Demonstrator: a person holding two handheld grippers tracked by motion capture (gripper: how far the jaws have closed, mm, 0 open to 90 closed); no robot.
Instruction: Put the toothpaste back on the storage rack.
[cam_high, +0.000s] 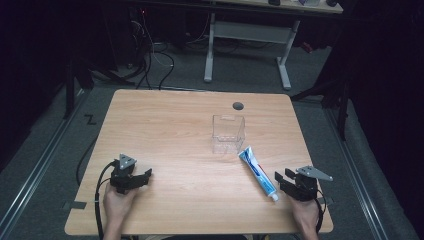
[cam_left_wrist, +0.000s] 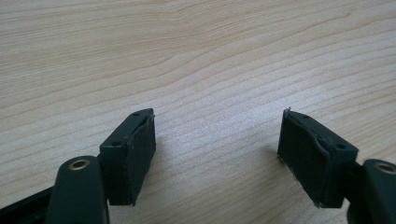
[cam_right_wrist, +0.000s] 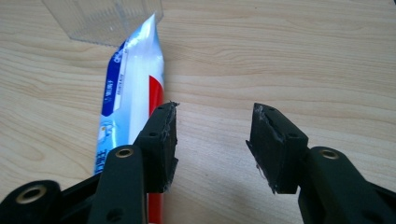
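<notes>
A white, blue and red toothpaste tube (cam_high: 258, 173) lies flat on the wooden table (cam_high: 180, 150), its cap end toward the front right. My right gripper (cam_high: 284, 181) sits just right of the cap end, open, with bare wood between its jaws. In the right gripper view the tube (cam_right_wrist: 130, 93) runs along the outside of the left jaw of that gripper (cam_right_wrist: 212, 140), partly hidden by it. A clear plastic box (cam_high: 228, 133) stands upright past the tube's far end. My left gripper (cam_high: 141, 178) rests open at the front left over bare wood; its own view shows the gripper (cam_left_wrist: 217, 154) with nothing between the jaws.
A round cable hole (cam_high: 238, 105) lies near the table's far edge. The clear box (cam_right_wrist: 107, 18) shows at the top left of the right gripper view. Beyond the table stand a white desk frame (cam_high: 247, 40) and floor cables (cam_high: 150, 60). The right table edge is close to my right hand.
</notes>
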